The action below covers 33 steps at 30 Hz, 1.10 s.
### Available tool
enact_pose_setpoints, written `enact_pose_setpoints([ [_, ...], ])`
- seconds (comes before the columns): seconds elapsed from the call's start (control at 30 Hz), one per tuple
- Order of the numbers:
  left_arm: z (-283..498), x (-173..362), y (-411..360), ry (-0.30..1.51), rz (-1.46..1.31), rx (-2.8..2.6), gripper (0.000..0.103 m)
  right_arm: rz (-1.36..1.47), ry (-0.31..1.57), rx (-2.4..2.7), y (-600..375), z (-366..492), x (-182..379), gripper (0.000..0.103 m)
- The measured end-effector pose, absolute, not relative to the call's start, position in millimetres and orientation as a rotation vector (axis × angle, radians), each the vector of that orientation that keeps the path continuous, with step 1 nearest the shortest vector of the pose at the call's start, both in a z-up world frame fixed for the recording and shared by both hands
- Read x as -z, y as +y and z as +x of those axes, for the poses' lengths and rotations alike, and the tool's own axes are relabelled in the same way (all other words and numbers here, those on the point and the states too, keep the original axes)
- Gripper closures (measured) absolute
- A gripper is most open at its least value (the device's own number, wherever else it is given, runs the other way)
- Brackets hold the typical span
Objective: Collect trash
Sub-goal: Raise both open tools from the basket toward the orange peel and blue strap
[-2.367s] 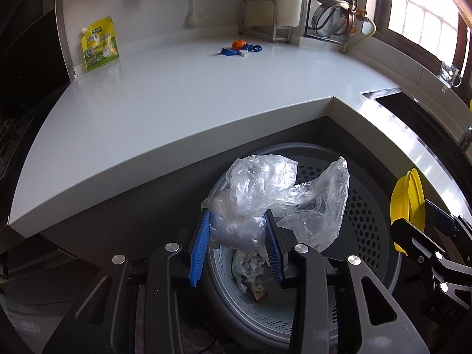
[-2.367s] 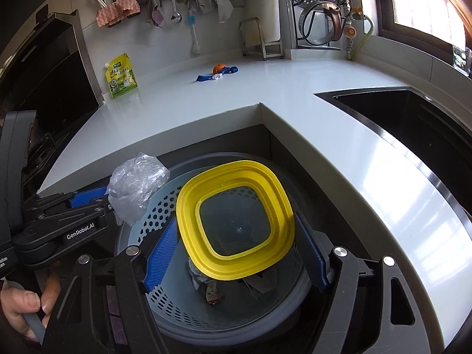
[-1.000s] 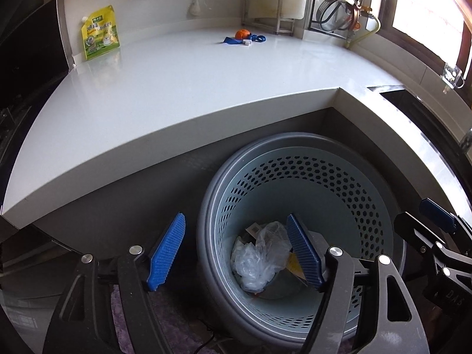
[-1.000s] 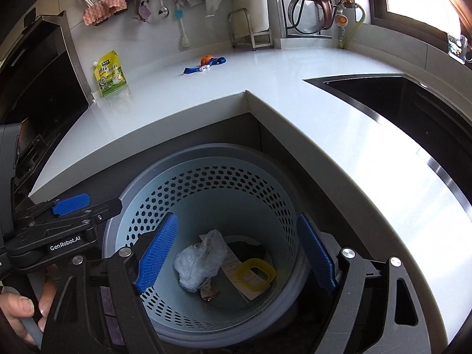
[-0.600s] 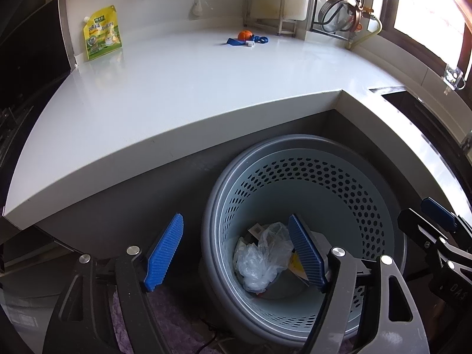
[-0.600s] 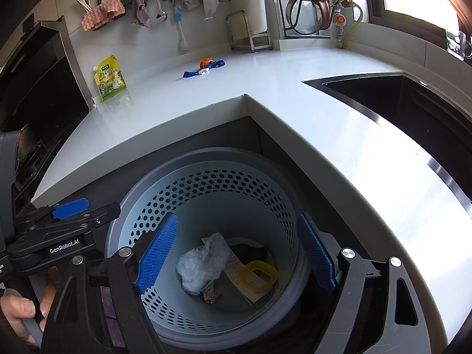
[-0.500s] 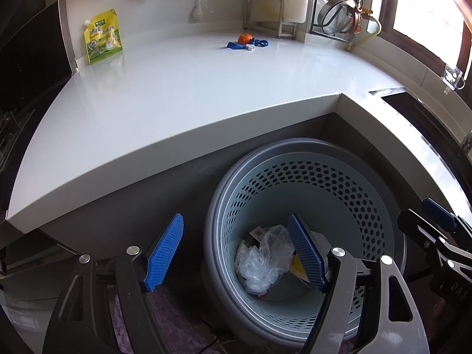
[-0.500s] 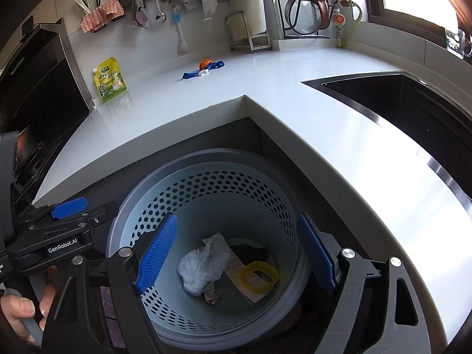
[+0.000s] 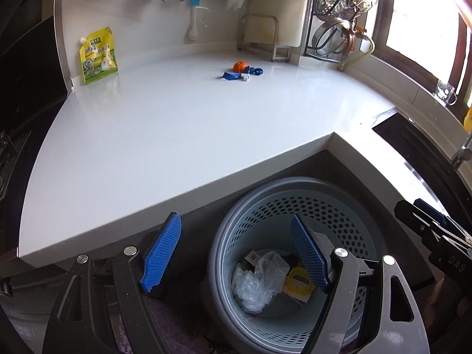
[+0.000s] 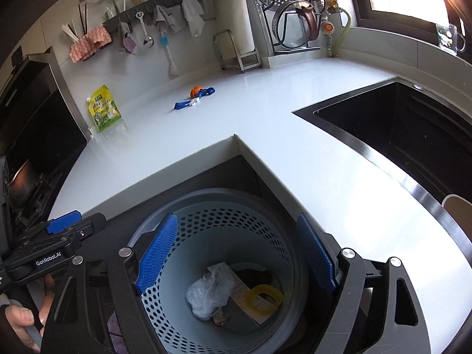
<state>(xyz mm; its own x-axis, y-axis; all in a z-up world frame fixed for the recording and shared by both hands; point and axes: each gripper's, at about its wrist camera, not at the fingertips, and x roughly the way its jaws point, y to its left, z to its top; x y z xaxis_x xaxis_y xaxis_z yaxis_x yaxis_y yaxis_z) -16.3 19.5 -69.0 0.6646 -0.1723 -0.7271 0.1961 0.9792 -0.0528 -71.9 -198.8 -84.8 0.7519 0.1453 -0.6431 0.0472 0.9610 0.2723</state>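
1. Left wrist view: a white L-shaped kitchen counter (image 9: 183,135) wraps around a round grey perforated plastic bin (image 9: 301,203) standing on the floor in the counter's inner corner. The left gripper (image 9: 236,253) hangs above the bin's near rim, its jaws opening with nothing between them. The crumpled clear plastic bag (image 9: 259,280) and the yellow ring-shaped plastic lid (image 9: 298,280) lie at the bin's bottom.
2. Risk here: the right-hand blue pad sits just inside the bin's rim, so a careless sideways pull could catch the wall and tip the bin.
3. Right wrist view: the right gripper (image 10: 236,253) hovers over the same bin, jaws wide and empty.
4. Risk: the small orange-and-blue clutter (image 10: 196,96), far behind the bin on the counter, may be leftover trash; overlooking it would leave the job unfinished.
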Motion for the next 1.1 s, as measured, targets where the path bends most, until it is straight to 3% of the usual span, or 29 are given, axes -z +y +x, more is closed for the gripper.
enact_pose_setpoints([
  [0.57,67,-20,28,0.624,0.024,0.178,0.018,0.211,0.561,-0.108,-206,13,-12,0.024],
  [0.93,165,-87,40,0.515,0.051,0.120,0.017,0.145,0.524,-0.138,-196,141,-74,0.023],
  [1.1,213,-89,55,0.515,0.008,0.081,0.014,0.117,0.588,-0.112,-190,205,-58,0.021],
])
